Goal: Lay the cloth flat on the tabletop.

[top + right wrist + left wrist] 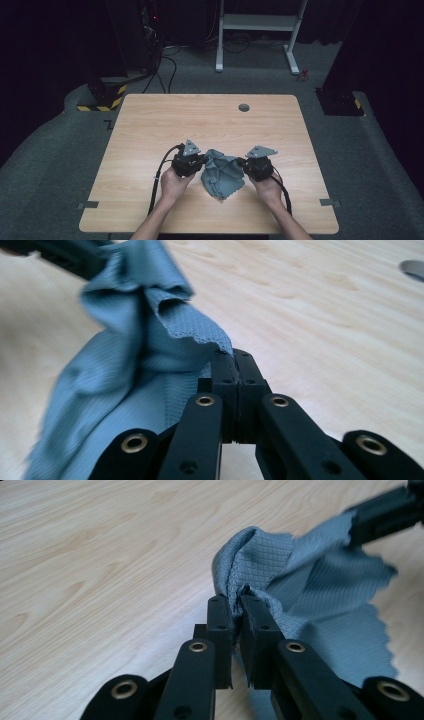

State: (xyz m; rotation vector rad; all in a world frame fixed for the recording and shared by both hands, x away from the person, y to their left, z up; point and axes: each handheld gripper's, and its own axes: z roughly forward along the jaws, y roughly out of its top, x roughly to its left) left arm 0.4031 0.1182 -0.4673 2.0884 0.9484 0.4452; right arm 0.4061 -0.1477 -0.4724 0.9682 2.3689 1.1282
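Observation:
A crumpled grey-blue cloth [222, 172] lies near the front middle of the wooden table [150, 120]. My left gripper [205, 161] is at its left edge and my right gripper [242, 162] at its right edge. In the left gripper view the cloth [280, 575] is pinched between the jaws of my left gripper [239, 600], which is shut on a fold. In the right gripper view my right gripper [234, 360] is shut on another edge of the cloth [145, 360], which hangs in folds to the left. The other gripper's jaw tips hold the cloth at the far side in both views.
A round grey grommet [244, 107] sits near the table's far edge. Beyond the table stand a white frame [257, 30], black stands with yellow-black striped bases [102, 97] and cables on the grey floor.

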